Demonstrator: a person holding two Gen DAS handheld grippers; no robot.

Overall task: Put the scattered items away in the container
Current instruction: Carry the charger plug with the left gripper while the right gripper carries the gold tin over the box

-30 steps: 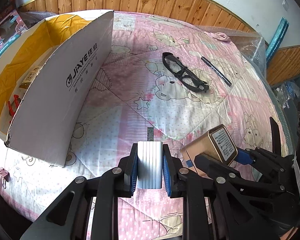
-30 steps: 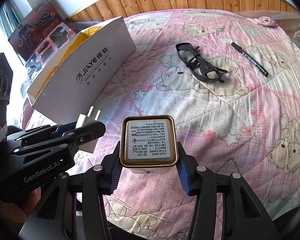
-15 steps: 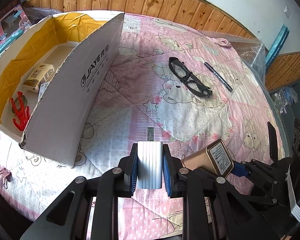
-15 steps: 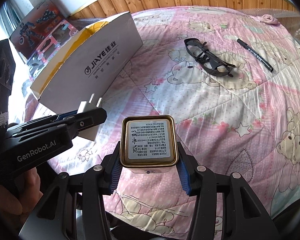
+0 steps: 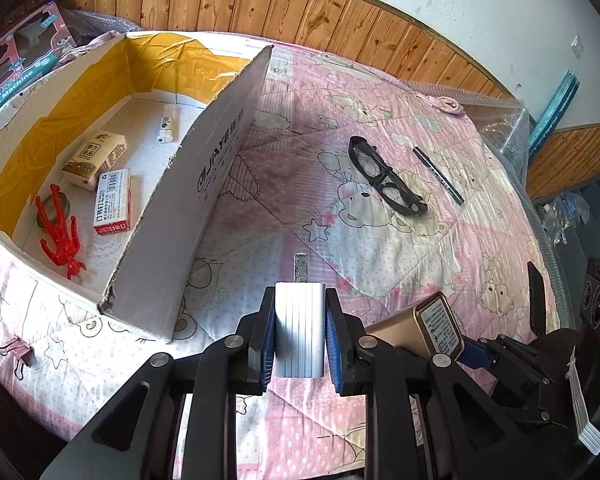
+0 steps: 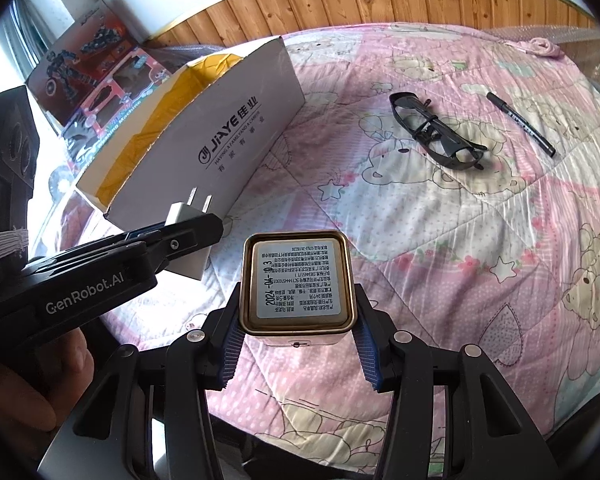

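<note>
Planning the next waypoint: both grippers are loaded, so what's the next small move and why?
Probably carry the left gripper further left, over the box wall, then release. It is shut on the charger, which hangs above the quilt outside the box. The right gripper holds the tin; glasses and pen wait.

Left gripper (image 5: 300,338) — jaws closed on a white charger (image 5: 299,330), blue pads pressing its two sides, held level above the quilt. Right gripper (image 6: 298,342) — jaws clamped on a gold tin (image 6: 297,288), just beside the left, raised alike.
</note>
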